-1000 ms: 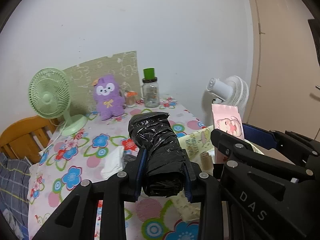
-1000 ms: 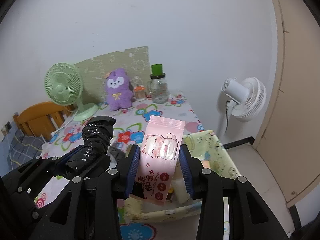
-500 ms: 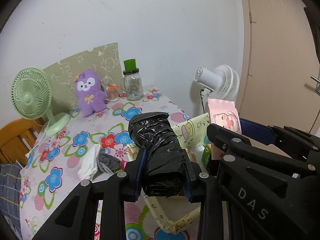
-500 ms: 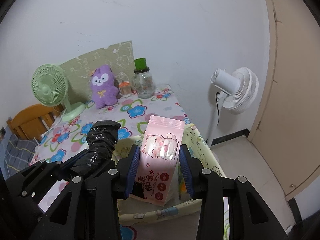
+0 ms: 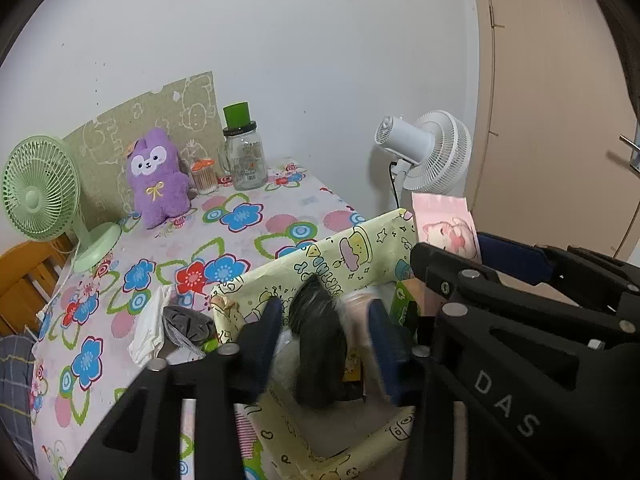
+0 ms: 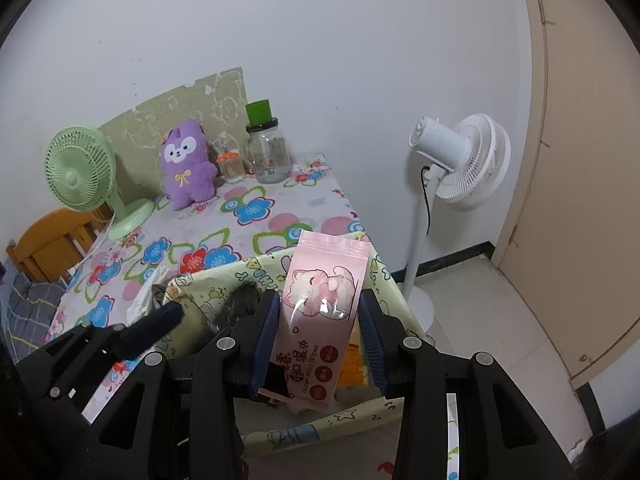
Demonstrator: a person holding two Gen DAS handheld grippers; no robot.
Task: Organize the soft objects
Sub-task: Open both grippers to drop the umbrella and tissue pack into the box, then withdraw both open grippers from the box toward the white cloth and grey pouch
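A black plastic-wrapped bundle [image 5: 320,344], blurred, hangs low between the fingers of my left gripper [image 5: 324,332]. Its jaws are opening and there are gaps on both sides of the bundle. The bundle is over the inside of a yellow cartoon-print fabric box [image 5: 352,248] at the table's near right corner. My right gripper [image 6: 318,320] is shut on a pink pack of wet wipes [image 6: 320,312], held upright above the same box [image 6: 256,268]. In the left wrist view the pack [image 5: 444,224] pokes up at the right.
On the flowered tablecloth [image 5: 240,240] lie a white tissue [image 5: 148,332] and a grey cloth [image 5: 188,324] left of the box. At the back stand a purple plush [image 5: 156,176], a green fan [image 5: 40,188] and a glass jar [image 5: 244,156]. A white floor fan [image 6: 464,160] stands right of the table.
Both grippers moved forward and down over the yellow box. The left jaws have widened and the black bundle has slipped lower between them. The right gripper's hold on the pink pack is unchanged.
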